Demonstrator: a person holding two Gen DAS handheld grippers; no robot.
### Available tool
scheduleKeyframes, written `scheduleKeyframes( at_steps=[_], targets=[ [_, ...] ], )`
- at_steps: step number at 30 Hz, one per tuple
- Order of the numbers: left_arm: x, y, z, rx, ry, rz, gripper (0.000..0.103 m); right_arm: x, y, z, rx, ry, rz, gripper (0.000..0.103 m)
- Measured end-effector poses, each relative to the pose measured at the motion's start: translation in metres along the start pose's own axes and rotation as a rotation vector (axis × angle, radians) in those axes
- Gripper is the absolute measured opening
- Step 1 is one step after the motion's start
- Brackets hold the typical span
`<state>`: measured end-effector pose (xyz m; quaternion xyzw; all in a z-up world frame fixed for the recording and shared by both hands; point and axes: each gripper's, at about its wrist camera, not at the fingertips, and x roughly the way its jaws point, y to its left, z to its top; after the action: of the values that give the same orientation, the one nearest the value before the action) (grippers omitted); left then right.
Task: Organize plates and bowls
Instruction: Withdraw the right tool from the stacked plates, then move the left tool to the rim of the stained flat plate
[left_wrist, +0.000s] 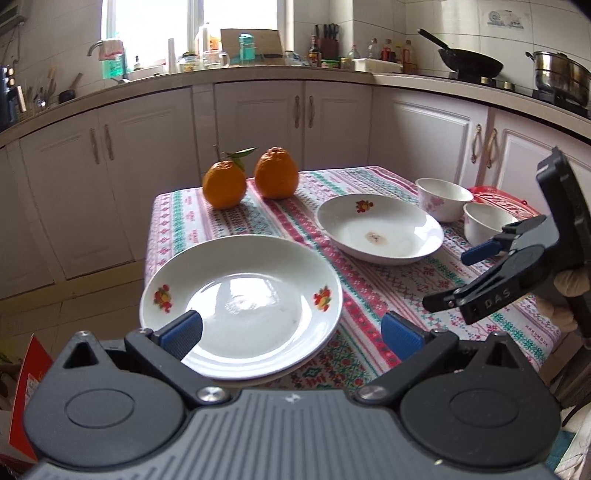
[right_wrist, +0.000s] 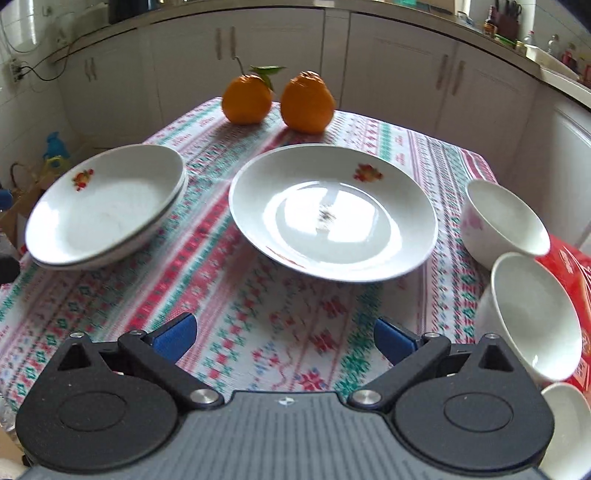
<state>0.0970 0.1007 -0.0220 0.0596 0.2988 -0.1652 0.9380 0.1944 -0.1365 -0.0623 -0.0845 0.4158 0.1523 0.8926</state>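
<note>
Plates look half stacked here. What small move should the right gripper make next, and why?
Probably forward to the lone plate. The right gripper is open and empty over bare tablecloth, short of that plate's near rim, and two plates already sit stacked at the left.

"das" stands on the right tongs' (left_wrist: 448, 280) black finger arm.

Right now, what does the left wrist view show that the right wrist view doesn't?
Only left wrist: the right gripper from outside, open and empty above the tablecloth; the wok and pot.

Only right wrist: the left plate is a stack of two; a third bowl at the frame's edge.

Both: two oranges, the stained plate, two bowls.
</note>
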Motion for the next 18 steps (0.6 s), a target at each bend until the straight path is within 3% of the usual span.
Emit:
scheduleKeyframes(
  at_steps=[8, 18],
  targets=[
    [0.023, -0.012, 0.027, 0.079, 0.029, -0.037, 0.102, 0.018, -0.005, 0.0, -0.003, 0.022, 0.014, 0.103],
    [0.066, -0.018, 0.076, 0.169, 0.074, -0.105, 0.102, 0.024, -0.015, -0.003, 0.037, -0.044, 0.007, 0.103]
  ],
)
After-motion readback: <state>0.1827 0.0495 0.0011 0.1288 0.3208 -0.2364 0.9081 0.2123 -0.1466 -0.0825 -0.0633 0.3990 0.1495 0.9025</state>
